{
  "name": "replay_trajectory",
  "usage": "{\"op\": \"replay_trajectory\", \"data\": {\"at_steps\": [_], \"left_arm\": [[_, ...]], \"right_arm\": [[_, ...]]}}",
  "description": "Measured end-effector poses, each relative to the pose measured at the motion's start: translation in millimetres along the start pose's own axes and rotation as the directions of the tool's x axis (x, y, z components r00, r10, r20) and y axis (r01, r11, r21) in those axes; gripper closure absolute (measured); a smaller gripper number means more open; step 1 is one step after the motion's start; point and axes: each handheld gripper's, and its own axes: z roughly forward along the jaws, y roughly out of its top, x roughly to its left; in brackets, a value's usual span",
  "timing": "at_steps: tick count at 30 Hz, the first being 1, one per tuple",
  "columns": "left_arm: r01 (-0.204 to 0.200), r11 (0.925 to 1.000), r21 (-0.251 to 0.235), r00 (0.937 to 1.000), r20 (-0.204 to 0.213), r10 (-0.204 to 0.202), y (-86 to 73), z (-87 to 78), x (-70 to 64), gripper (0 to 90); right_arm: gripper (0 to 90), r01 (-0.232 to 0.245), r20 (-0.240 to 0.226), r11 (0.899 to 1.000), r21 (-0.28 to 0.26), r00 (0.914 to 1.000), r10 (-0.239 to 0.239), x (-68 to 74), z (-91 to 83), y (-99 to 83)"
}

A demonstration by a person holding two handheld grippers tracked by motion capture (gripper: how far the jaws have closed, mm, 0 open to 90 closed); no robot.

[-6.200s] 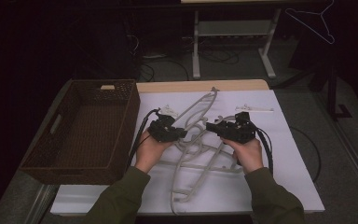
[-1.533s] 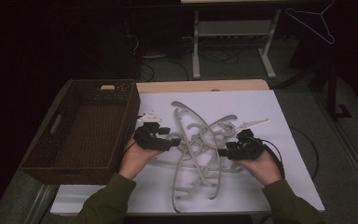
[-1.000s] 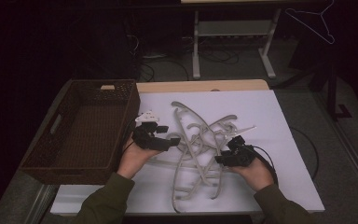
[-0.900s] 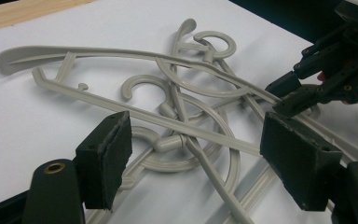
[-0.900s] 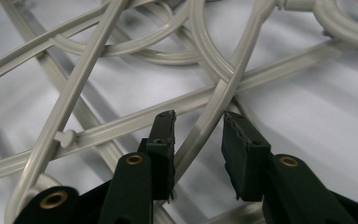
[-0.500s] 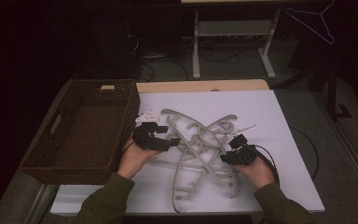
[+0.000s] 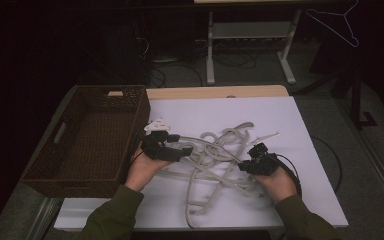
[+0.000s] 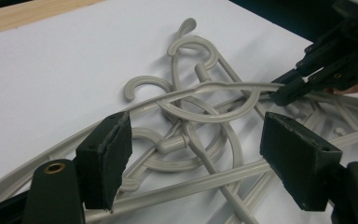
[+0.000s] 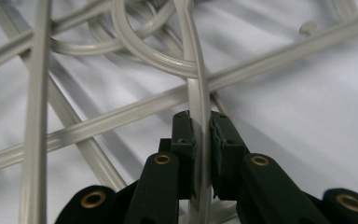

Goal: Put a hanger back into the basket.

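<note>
A: What is the biggest thing I have in front of me?

B: A white table point(image 7: 310, 125), with a dark woven basket point(image 7: 87, 135) along its left edge. I see a tangled pile of pale grey plastic hangers point(image 7: 215, 155) lying in the middle of the white surface, between my two hands and well right of the basket.

A: And my tools?

B: My left gripper point(image 8: 196, 154) sits at the pile's left side, jaws spread wide over the crossed hanger bars, gripping nothing. My right gripper point(image 9: 201, 140) is at the pile's right side, jaws pinched tight on one thin hanger bar point(image 9: 196, 74).
</note>
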Motion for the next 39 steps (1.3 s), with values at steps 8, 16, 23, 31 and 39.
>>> {"op": "replay_trajectory", "data": {"at_steps": [8,16,23,31,39], "left_arm": [[-0.014,0.9999,0.001,0.9999,-0.008,0.014,1.3,-5.1,2.3,24.9],[-0.077,0.9966,0.029,0.9970,0.003,0.077,4.9,-7.3,-0.3,25.9],[-0.238,0.9607,0.144,0.9695,-0.025,0.244,8.2,9.1,-1.1,30.3],[-0.309,0.9271,0.212,0.9468,-0.023,0.321,11.5,39.9,7.0,37.2],[-0.352,0.9066,0.232,0.9304,-0.018,0.366,11.1,62.1,7.9,54.5]], "right_arm": [[81.7,0.028,-0.099,0.999,-0.031,0.9947,-0.031,-8.8,-14.1,2.2],[82.1,0.068,-0.195,0.994,-0.082,0.9774,-0.083,-20.4,-30.2,3.7],[82.2,0.076,-0.221,0.990,-0.115,0.9701,-0.100,-25.8,-38.3,4.9],[82.2,0.102,-0.212,0.987,-0.125,0.9688,-0.127,-24.2,-39.7,6.5],[82.1,0.110,-0.211,0.986,-0.128,0.9681,-0.135,-23.4,-40.3,6.7]]}}
